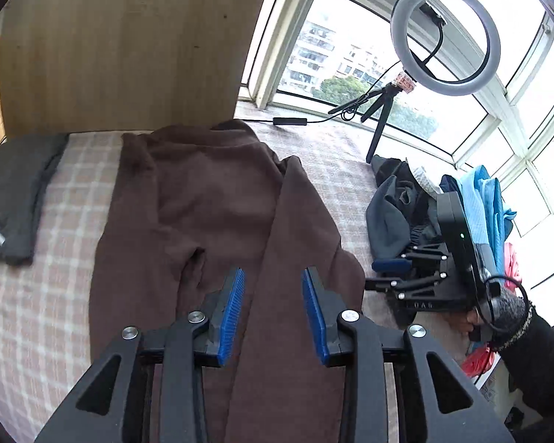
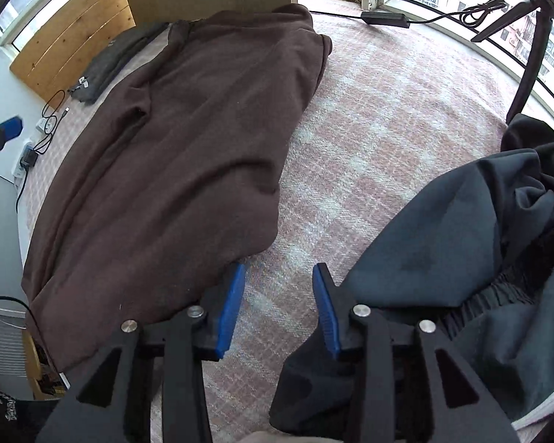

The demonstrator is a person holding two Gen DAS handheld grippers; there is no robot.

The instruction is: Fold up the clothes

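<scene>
Both of your grippers hang over the bed with their jaws apart and nothing between them.

Your left gripper [image 1: 273, 308] is above the brown garment [image 1: 218, 199], which lies flat on the checked bed cover [image 1: 37, 295] directly under and ahead of its blue pads [image 1: 234, 313]. Your right gripper [image 2: 279, 306] points down at bare cover; the same brown garment lies just to its left, its edge close beside the left finger, and a dark grey garment [image 2: 443, 243] lies to its right, passing under the right finger. A folded dark piece [image 1: 14, 199] rests far to the left of the left gripper.
</scene>
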